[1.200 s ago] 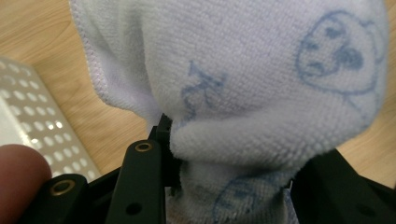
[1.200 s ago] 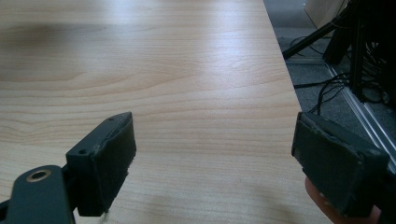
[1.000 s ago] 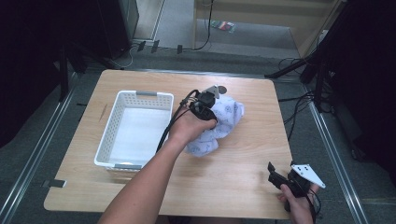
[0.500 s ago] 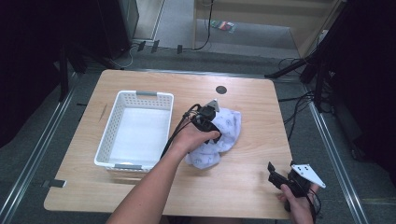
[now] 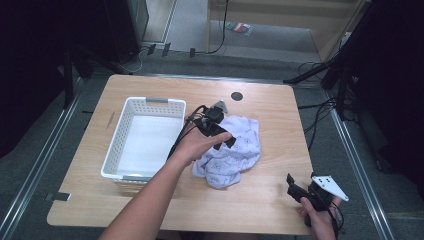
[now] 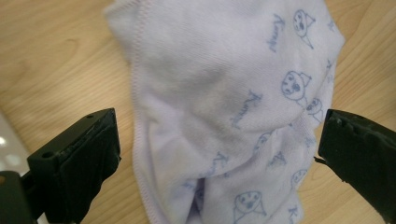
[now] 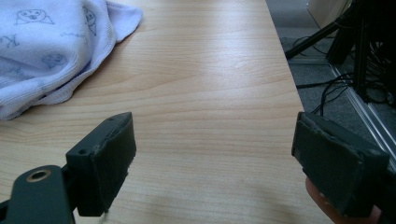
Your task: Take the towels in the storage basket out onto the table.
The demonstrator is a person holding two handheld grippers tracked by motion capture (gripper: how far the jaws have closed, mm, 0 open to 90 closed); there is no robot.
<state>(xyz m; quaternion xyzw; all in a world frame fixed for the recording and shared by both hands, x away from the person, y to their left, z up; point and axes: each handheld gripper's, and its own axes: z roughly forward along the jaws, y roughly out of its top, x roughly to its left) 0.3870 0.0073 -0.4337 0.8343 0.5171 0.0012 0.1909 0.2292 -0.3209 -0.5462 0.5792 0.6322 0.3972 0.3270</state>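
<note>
L tongs [image 5: 222, 136] spread over cloth [image 5: 235, 150] beside basket [image 5: 122, 122]; R tongs [image 5: 296, 189] spread near table [image 5: 270, 107] edge.

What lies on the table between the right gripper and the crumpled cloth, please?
Nothing: bare wooden table separates the right gripper, its jaws open, from the cloth, as the right gripper view and high view show.

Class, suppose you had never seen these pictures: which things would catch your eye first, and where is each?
A crumpled pale cloth printed with small blue faces lies mid-table, with the left gripper open above it. A white basket stands left of the cloth, nothing visible inside. The right gripper waits open at the table's near right corner.
</note>
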